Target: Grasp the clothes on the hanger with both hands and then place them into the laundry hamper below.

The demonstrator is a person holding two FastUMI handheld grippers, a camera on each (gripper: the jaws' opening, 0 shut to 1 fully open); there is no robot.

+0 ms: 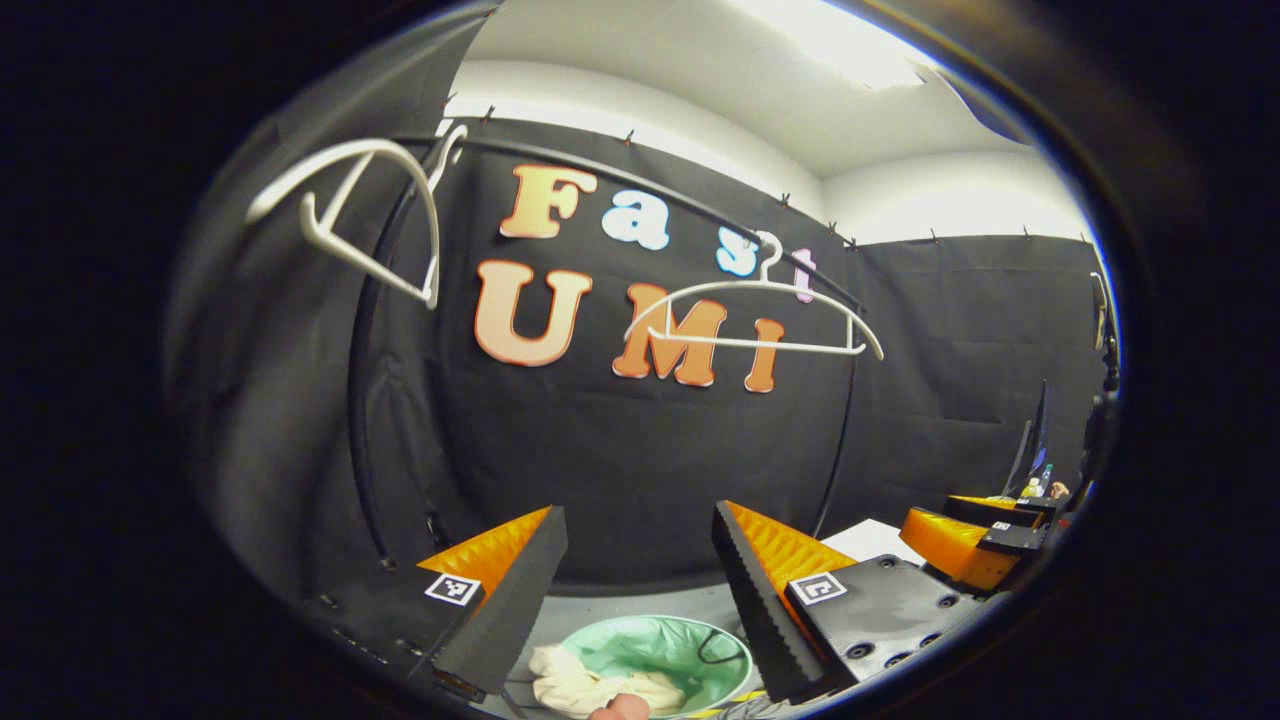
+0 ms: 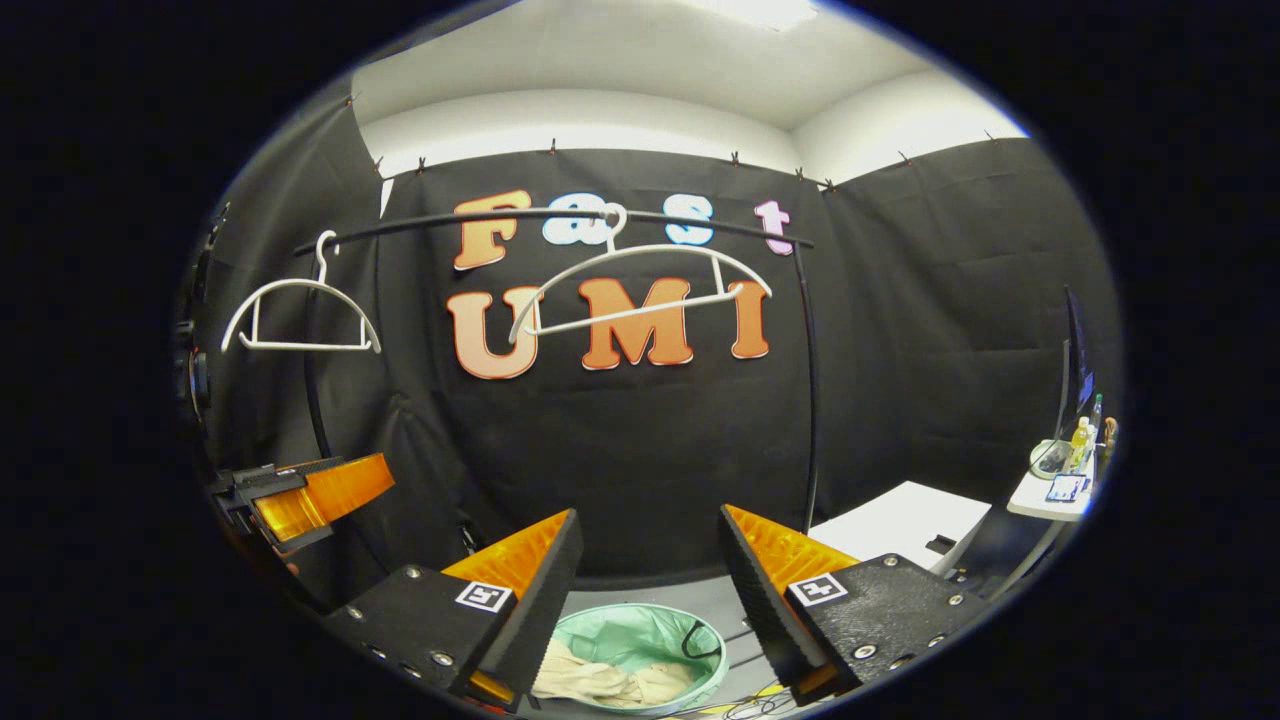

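Along the black rail (image 2: 560,215), two white plastic hangers hang bare: the left hanger (image 2: 300,315) level, the right hanger (image 2: 640,285) tilted. Below, on the floor, the round laundry hamper (image 2: 640,655) with pale green lining holds the cream clothes (image 2: 600,683), crumpled at its near-left side. Left tongs (image 1: 640,580) stand open, nothing between the ridged fingers; right tongs (image 2: 650,580) likewise open and empty. At far right, a white table (image 2: 1055,495) carries small bottles (image 2: 1080,440).
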